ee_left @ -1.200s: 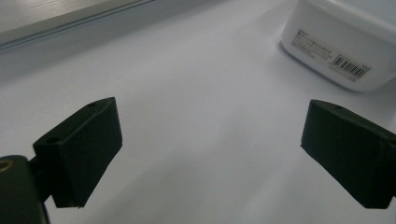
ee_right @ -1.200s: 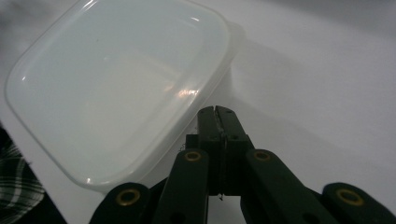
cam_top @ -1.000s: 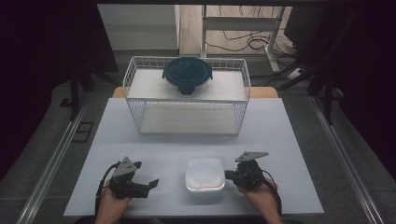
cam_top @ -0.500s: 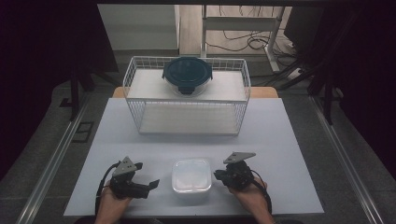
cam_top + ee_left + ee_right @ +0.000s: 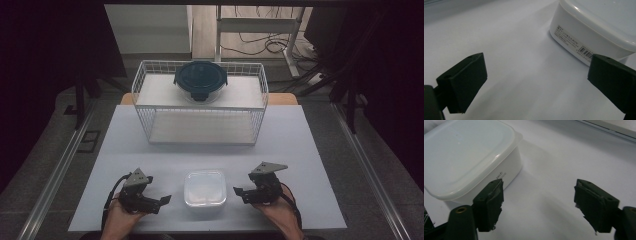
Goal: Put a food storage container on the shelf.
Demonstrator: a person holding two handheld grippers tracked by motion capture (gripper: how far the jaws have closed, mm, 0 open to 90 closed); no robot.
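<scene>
While lid-up, the white box (image 5: 205, 188) sits square; near-equal sides.

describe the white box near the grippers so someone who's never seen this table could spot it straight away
Start at the white table and skip the wire basket at its far side, which holds a round dark-lidded container. At the near edge, between the left gripper and right gripper, sits the white box: square, rounded corners, translucent lid, barcode label on its side.
</scene>
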